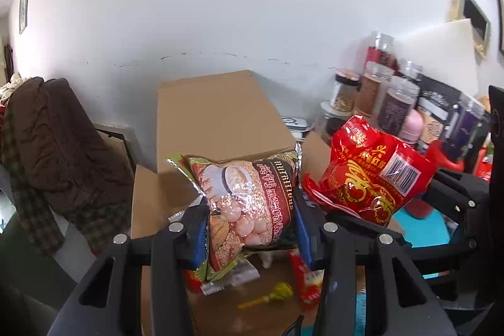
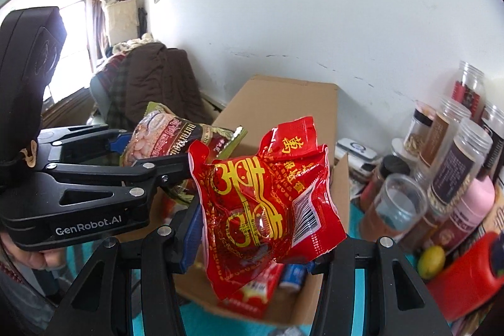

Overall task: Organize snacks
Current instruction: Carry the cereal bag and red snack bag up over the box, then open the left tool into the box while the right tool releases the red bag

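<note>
A: Where are the snacks rn?

B: Two bags, both held up in the air over the open cardboard box (image 1: 220, 115). The oatmeal bag (image 1: 249, 207), green/maroon w/ a cup printed on it, sits centre-low in the left wrist view, pinched between the blue pads of the left gripper (image 1: 249, 229). Jaws closed in on it from both sides, bag bulging between them.

A: And the red one?

B: The red bag (image 2: 267, 207) w/ yellow characters and a barcode fills the middle of the right wrist view. The right gripper (image 2: 255, 238) has it: left blue pad pressed on the bag's edge, the other finger hidden behind the foil. So jaws are part closed, gripping the bag. In the left view that same bag shows centre-right, just beside the oatmeal one; can't tell if they touch.

A: Anything inside the box?

B: Yep, low in the left frame: a yellow lollipop (image 1: 274, 293) and some red packets (image 1: 310, 282) on the box floor. Box flap stands upright behind the bags.

A: Surroundings?

B: Clear jars (image 2: 453, 153) w/ dry goods crowd the right of both frames, plus a pink bottle (image 2: 472, 207), a lemon (image 2: 431, 261) and a red container (image 2: 469, 276) lower right. Teal worktop (image 1: 422, 229) cover under it all. Brown coat (image 1: 60, 140) draped at left, white wall (image 1: 236, 5) behind.
</note>
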